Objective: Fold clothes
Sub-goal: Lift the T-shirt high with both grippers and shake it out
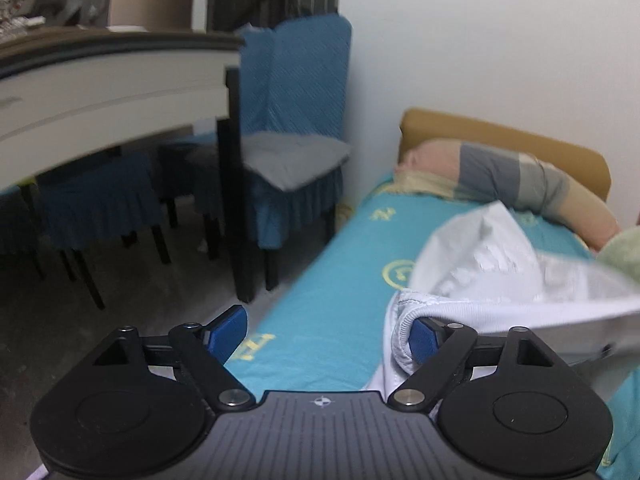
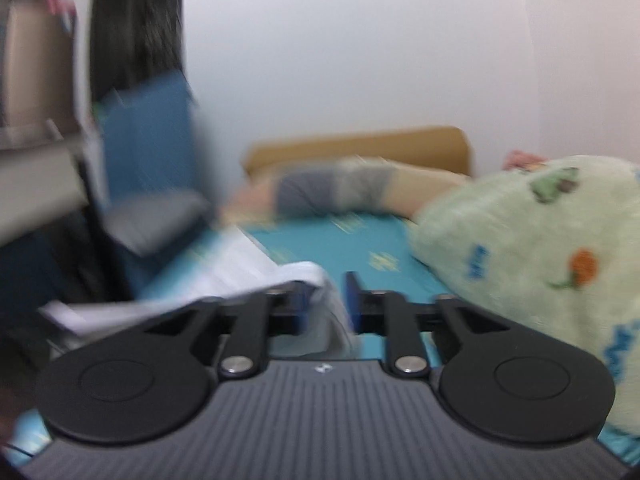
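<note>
White cloth, a garment [image 1: 500, 264], is hanging bunched above the teal bed [image 1: 328, 320]. The left gripper [image 1: 326, 334] is standing spread, its hem draped over one finger; the right gripper [image 2: 326, 302] is pinching a fold. Probably mid-fold: next, spreading it flat needs room.

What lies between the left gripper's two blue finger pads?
In the left wrist view, the left gripper stands open; only bare teal bedsheet shows in the gap. The white garment drapes over the right-side pad alone.
</note>
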